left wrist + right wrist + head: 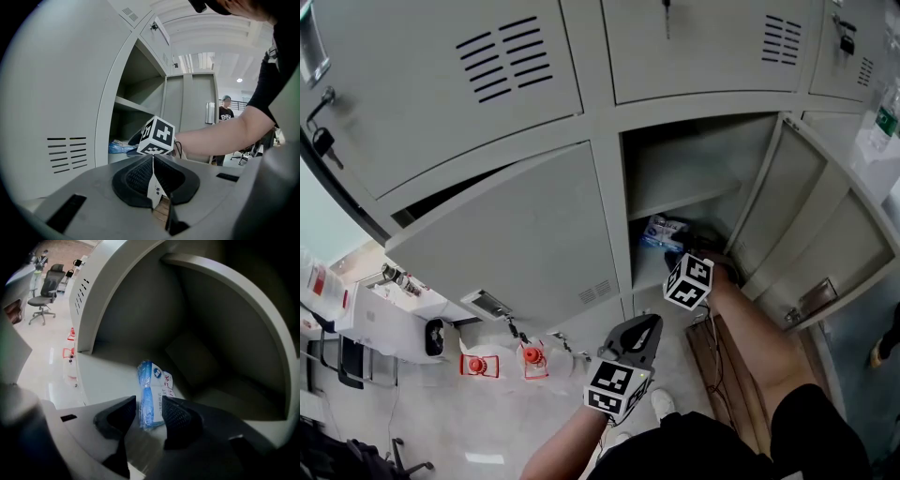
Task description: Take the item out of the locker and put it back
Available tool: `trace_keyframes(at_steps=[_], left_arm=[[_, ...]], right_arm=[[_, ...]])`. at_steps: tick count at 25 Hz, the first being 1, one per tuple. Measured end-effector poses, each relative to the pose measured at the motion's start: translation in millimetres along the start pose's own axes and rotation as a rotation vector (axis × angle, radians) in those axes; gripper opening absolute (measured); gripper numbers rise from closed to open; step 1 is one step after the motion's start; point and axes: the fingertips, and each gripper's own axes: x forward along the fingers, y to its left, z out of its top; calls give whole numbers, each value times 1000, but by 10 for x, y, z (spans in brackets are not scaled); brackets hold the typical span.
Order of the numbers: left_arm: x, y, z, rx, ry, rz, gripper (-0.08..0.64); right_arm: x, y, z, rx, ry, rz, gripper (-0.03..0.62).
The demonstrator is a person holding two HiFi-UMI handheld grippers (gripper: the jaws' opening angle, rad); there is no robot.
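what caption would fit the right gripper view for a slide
Right gripper, jaws apart, astride a blue packet lying on the locker floor

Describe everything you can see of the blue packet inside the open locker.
The blue packet is a small, flat pouch of crinkled, shiny blue film, seemingly plastic, with a white label carrying a round blue logo and print too small to read. It lies flat on the locker floor, long side pointing into the compartment. Its near end sits between the open fingers of the right gripper; neither pad visibly presses it. Nothing else touches it.
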Motion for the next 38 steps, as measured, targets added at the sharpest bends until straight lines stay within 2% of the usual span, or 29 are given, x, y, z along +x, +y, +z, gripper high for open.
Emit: trace_keyframes(at_steps=[8,13,17,23,25,31,38], left_arm=[[-146,-54,3,3,-3,1,21],[-258,-131,25,6,-11,-8,21],[-383,-218,32,18,-14,-19,21],[-642,-340,20,22,-22,-30,21],[-745,-377,20,19,-29,-32,21],[-1109,-464,-41,5,-43,-44,21],[-1540,-580,-203,-7,-39,-63,21]], right_arm=[[-174,2,11,17,-14,-37,232],[-414,23,105,76,-63,-75,198],[-682,10,166,202,-123,-115,64],[-1177,168,284,553,-269,-33,52],[-1367,252,337,624,-308,-15,52],[-1950,610,515,677,-376,-22,54],[-2426,1176,573,739,-399,-30,52]])
